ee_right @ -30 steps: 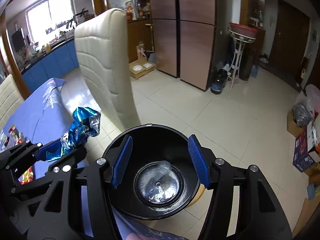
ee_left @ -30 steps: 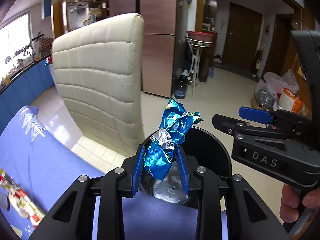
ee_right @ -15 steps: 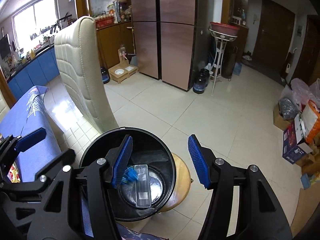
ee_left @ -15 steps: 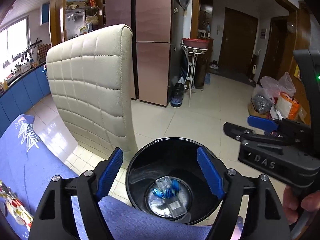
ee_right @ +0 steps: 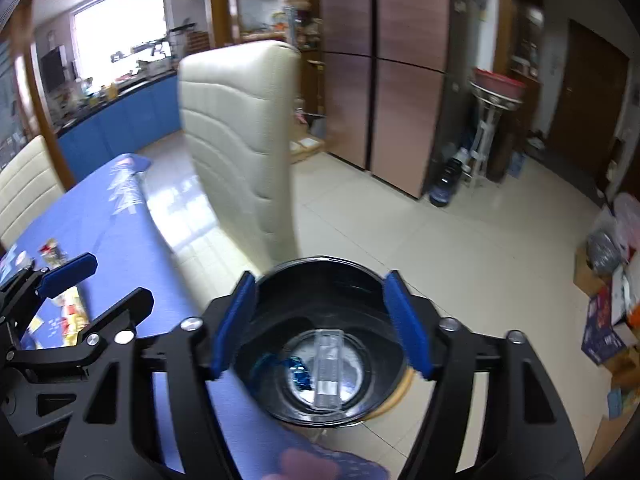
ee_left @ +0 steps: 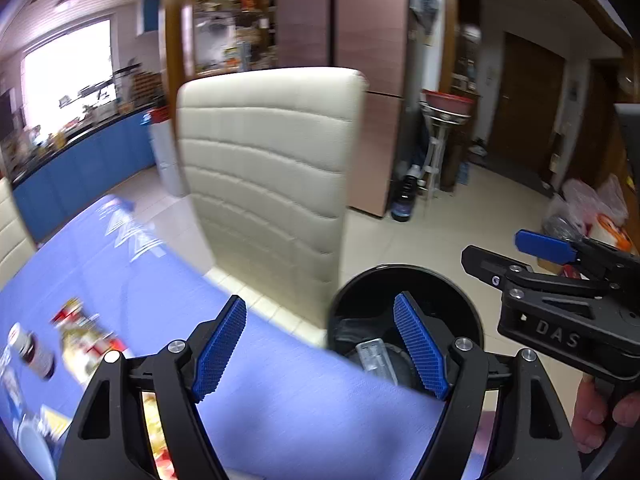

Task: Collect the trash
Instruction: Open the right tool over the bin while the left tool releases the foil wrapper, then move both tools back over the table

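Only my left wrist view shows leftover packets on the blue table; my right view looks into one black bin, holding one clear wrapper and one blue wrapper. My left gripper stands wide and empty; my right gripper is opening, with nothing between the fingers.

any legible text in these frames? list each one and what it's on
"DAS": raised letters on the side of the right gripper, seen from the left wrist.
White print on the blue tablecloth: too blurred to read.
Snack packets and floor boxes: print unreadable.
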